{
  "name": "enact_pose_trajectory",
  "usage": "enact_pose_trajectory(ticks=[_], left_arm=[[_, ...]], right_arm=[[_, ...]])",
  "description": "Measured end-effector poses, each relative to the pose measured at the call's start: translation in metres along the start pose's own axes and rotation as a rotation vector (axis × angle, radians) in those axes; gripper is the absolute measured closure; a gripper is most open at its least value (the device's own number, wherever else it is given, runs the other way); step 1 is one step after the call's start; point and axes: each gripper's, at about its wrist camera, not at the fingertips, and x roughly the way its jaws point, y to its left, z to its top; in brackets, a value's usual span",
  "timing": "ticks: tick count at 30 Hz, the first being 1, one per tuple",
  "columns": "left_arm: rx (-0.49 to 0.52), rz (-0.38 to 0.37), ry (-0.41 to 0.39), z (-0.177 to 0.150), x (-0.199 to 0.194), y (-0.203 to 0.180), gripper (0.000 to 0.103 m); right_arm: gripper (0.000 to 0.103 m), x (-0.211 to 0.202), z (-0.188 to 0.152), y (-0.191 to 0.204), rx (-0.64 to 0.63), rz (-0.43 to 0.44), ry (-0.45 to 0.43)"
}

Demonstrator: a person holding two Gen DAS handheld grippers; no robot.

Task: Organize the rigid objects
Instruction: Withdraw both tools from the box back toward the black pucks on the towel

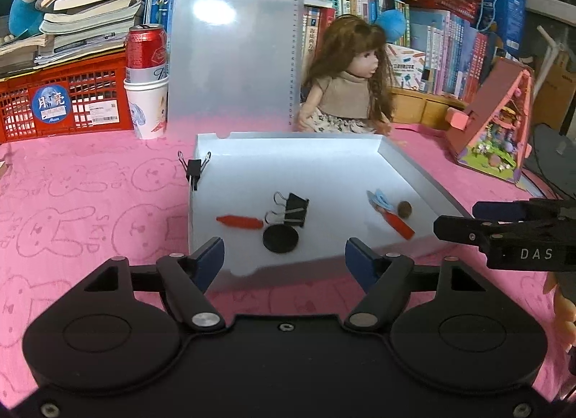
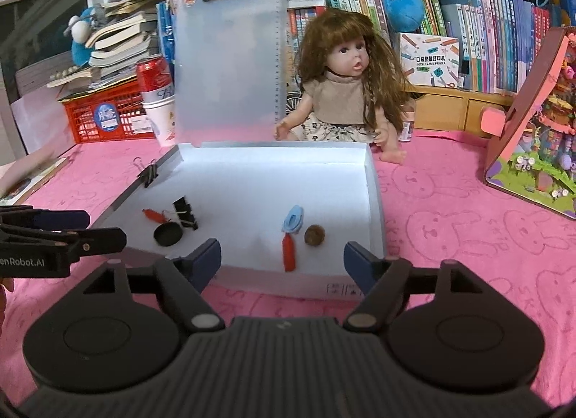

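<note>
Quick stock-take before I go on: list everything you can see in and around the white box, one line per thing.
white box: 1, white, open, on the pink cloth
binder clips: 2 black, lying in the box on the left
third binder clip: 1, black, clipped on the box's left wall
black disc: 1, in the box, in front of the clips
red pieces: 2, one left beside the disc, one right at the blue clip
blue clip: 1, light blue, right half
brown ball: 1, right of the blue clip
clipboard: 1, clear, upright behind the box
doll: 1, brown hair, seated behind
red can: 1, in white cups
red crate: 1, far left
toy house: 1, pink, right
left gripper: open, empty
right gripper: open, empty
</note>
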Motion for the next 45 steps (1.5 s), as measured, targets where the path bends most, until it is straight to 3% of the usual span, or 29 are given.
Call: enact_pose_trajectory(ticks=[13, 34, 45], left_arm=[[0.009, -0.019, 0.008, -0.037, -0.038, -0.014, 0.029], [0.064, -0.002, -0.046, -0.084, -0.09, -0.027, 0.027], [0.015, 0.019, -0.078, -0.106, -0.1, -0.027, 0.027]], right_arm=[[0.011, -0.033, -0.026, 0.015, -0.013, -0.017, -0.009], [0.002, -0.069, -0.07, 0.023, -0.077, -0.039, -0.036], [0.0, -0.077, -0.097, 0.028, -0.119, -0.075, -0.095]])
